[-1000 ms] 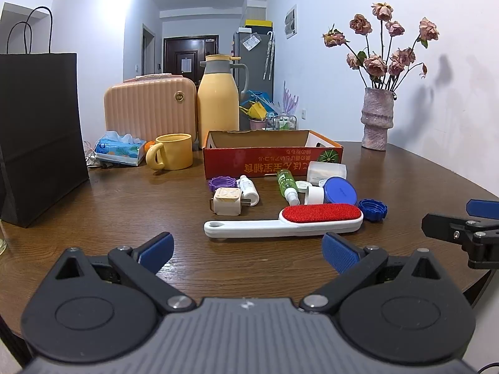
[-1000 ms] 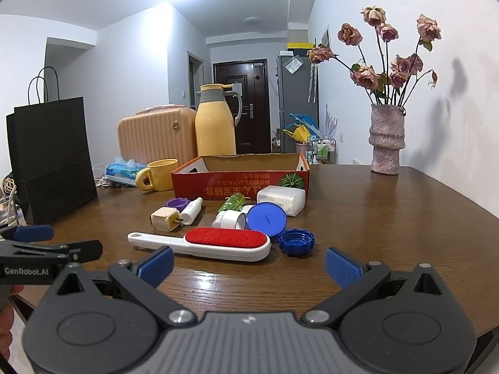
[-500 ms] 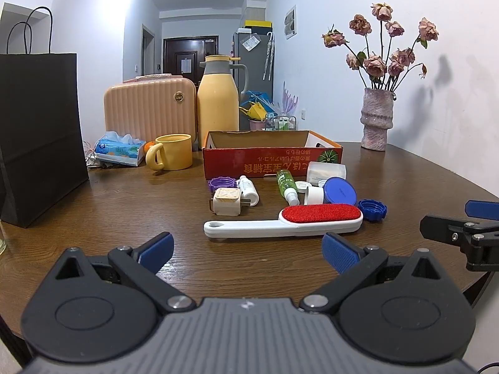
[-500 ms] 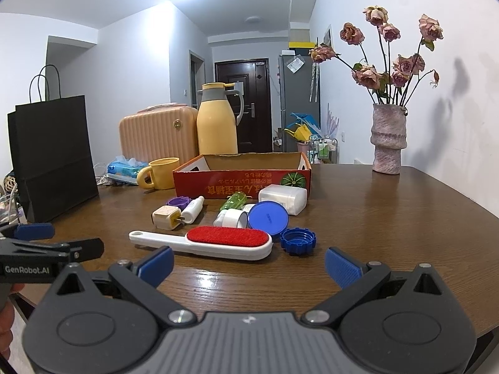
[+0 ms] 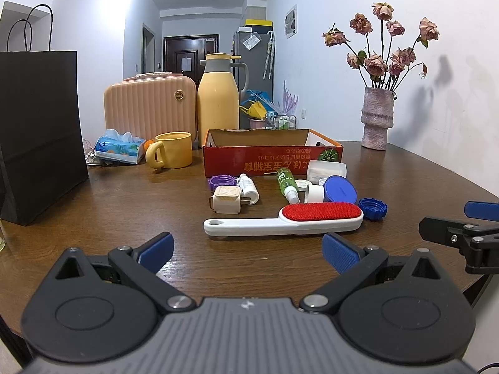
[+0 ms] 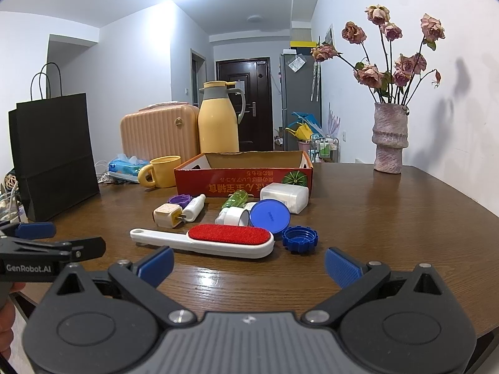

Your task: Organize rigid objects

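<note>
Your white plastic lint brush w/ red pad point(image 5: 282, 220) lies flat on the brown wooden table point(image 5: 131, 212), handle to your left, in front of the small caps & bottles by the red cardboard box point(image 5: 271, 159). Left gripper point(image 5: 248, 247) & right gripper point(image 6: 249, 260): both spread wide, holding nothing, hovering near the table's front edge

White lint brush point(image 5: 282, 222), red pad up, flat before small bottles, caps; open red box point(image 5: 272, 155) behind.
</note>
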